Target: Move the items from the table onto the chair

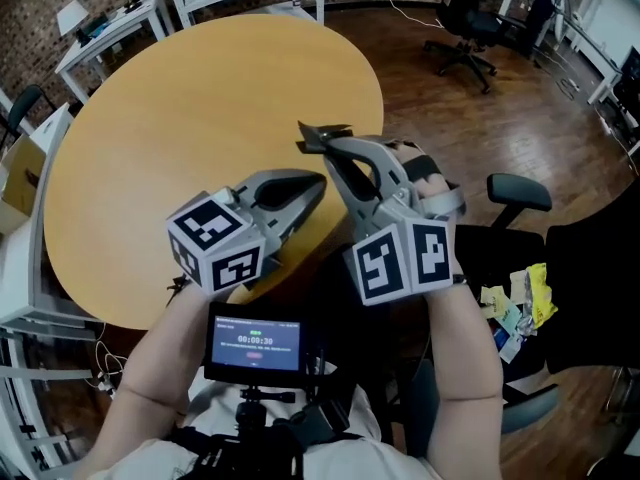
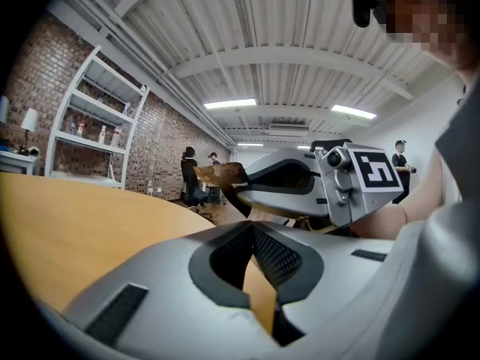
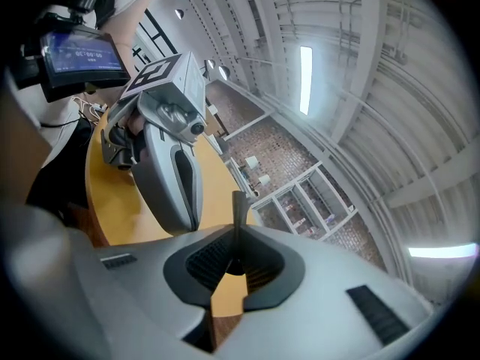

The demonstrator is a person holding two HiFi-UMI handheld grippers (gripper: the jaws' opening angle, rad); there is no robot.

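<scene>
R gripper (image 1: 327, 146) fingers clamped on thin brown item (image 2: 219, 173) poking past tips; L gripper (image 1: 318, 183) fingers together, empty.

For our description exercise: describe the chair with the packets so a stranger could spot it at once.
Find the round yellow table. Right of its near edge stands a black office chair with armrests. Unlike the other black chair farther back, its seat holds a heap of yellow and white packets.
</scene>
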